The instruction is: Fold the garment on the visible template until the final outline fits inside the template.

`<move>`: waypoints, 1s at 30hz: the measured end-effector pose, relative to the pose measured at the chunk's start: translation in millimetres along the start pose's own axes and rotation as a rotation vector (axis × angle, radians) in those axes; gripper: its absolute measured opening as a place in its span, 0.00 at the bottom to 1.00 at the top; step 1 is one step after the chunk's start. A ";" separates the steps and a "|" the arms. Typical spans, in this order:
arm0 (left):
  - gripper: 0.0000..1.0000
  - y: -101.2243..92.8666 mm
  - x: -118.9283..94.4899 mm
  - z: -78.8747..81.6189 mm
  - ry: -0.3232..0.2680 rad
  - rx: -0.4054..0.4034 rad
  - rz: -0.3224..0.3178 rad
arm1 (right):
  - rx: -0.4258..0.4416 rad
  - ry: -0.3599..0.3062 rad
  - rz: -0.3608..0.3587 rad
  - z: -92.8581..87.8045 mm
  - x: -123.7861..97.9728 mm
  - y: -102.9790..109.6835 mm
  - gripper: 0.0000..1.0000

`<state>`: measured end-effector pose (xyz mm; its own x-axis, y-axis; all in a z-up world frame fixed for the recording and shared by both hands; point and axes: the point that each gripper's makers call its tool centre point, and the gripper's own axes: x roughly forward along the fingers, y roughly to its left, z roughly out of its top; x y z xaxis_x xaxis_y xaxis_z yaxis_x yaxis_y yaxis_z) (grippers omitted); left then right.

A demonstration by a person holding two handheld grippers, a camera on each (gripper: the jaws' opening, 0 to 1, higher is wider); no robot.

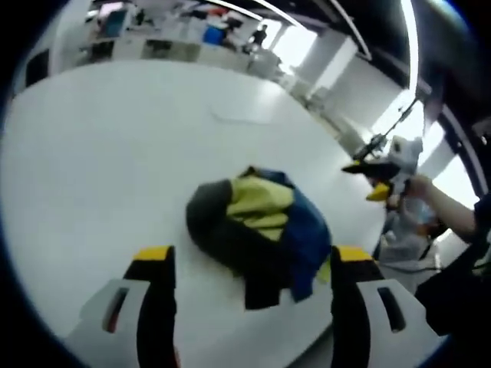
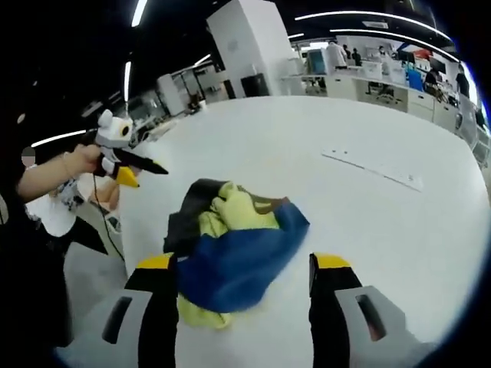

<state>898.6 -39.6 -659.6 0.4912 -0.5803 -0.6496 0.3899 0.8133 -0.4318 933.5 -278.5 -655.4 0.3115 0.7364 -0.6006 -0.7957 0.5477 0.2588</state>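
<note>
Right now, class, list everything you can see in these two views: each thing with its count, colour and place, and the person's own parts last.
garment: one, blue, yellow and dark grey, crumpled in a heap on the table ahead of both grippers
table: one, white, broad, under the garment
thin marks: a faint line on the table beyond the garment; too faint to tell if it is the template
desks and screens: several, far background, blurred
left gripper: one, black jaws with yellow tips, open, above the table
right gripper: one, same colours, open
hand: holds the left gripper at the table's edge
</note>
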 end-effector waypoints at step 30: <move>0.76 37.9 71.7 35.7 0.039 -0.084 -0.104 | -0.023 0.047 0.120 28.2 79.4 -41.5 0.60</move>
<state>976.4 -51.8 -700.2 0.4200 -0.6609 -0.6219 0.3697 0.7504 -0.5479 1006.0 -231.5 -692.5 0.1895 0.7764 -0.6011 -0.8377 0.4472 0.3135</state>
